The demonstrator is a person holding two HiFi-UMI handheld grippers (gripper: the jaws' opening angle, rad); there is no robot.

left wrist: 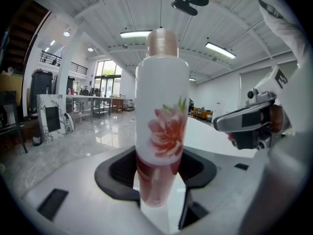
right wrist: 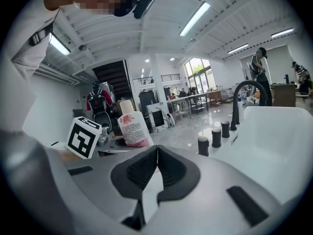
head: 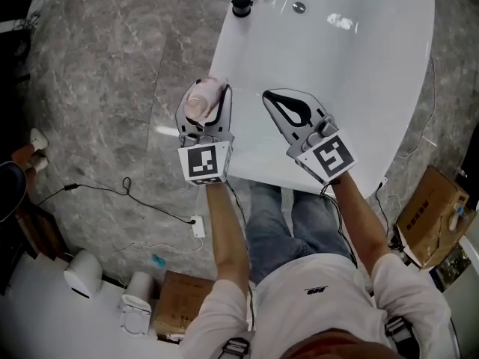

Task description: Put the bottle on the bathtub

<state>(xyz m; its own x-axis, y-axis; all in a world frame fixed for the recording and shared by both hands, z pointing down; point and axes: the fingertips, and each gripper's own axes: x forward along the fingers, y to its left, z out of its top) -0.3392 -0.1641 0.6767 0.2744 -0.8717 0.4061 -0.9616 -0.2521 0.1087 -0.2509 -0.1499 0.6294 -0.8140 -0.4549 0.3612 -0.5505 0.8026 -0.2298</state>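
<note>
A white cylindrical plastic bottle [left wrist: 161, 121], printed with a pink flower and topped by a pale pink cap, is gripped low on its body between the wide-spread jaws of the left claw [head: 212, 90]. Its long axis is held upright, cap uppermost, crossways to the jaws. The right claw [right wrist: 156, 148] is closed on nothing. The glossy white rounded bathtub [head: 359, 88] is seen ahead of both claws, with black cylindrical knobs [right wrist: 203, 145] beyond the right claw.

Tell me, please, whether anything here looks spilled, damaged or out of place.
Nothing stands out. The bottle sits upright and capped in the left gripper, the right gripper is shut and empty, and the bathtub shows no spill.
</note>
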